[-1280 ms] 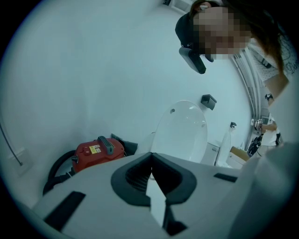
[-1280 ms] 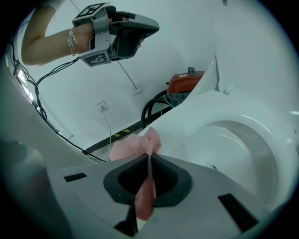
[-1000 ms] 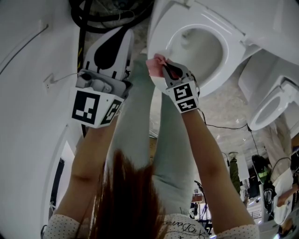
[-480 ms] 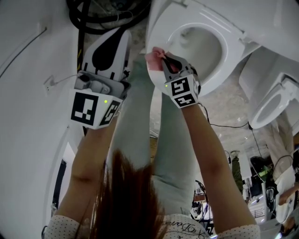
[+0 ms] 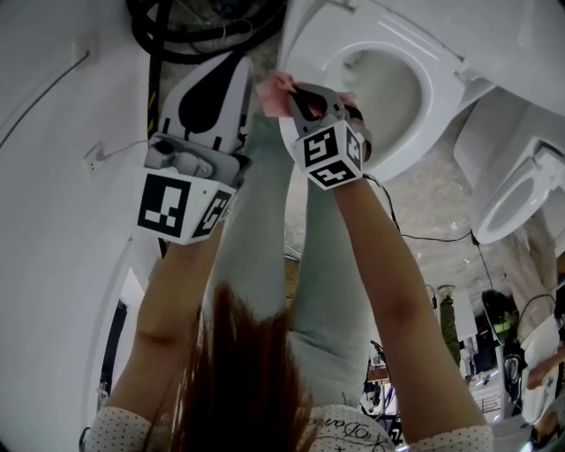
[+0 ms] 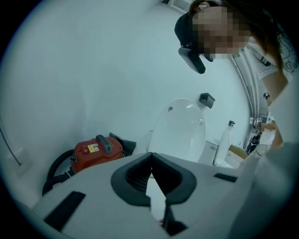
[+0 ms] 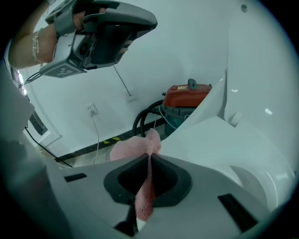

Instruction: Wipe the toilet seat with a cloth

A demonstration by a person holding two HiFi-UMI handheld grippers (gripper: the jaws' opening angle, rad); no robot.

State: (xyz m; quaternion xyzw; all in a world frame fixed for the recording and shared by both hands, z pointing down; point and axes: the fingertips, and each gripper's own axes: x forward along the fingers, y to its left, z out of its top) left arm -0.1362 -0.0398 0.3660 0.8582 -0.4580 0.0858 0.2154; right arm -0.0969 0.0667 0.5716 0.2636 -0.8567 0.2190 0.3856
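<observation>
In the head view my right gripper [image 5: 298,92] is shut on a pink cloth [image 5: 272,95], just off the left edge of the white toilet seat [image 5: 328,55] that rings the open bowl. In the right gripper view the cloth [image 7: 136,148] is pinched between the jaws and bunches out past the tips, with the toilet seat [image 7: 224,140] to the right. My left gripper [image 5: 237,64] is held to the left of the cloth, shut with nothing in it. The left gripper [image 6: 150,158] faces a raised toilet lid [image 6: 180,130].
A red vacuum cleaner [image 7: 188,97] with a black hose [image 5: 203,26] stands on the floor by the white wall [image 5: 53,132]. A second toilet [image 5: 516,199] stands at the right. A white cable [image 7: 96,135] hangs from a wall socket. The person's legs are below the grippers.
My right gripper has moved left and a little up with the cloth, from over the seat's rim to beside its left edge, nearer the left gripper. The left gripper has barely moved.
</observation>
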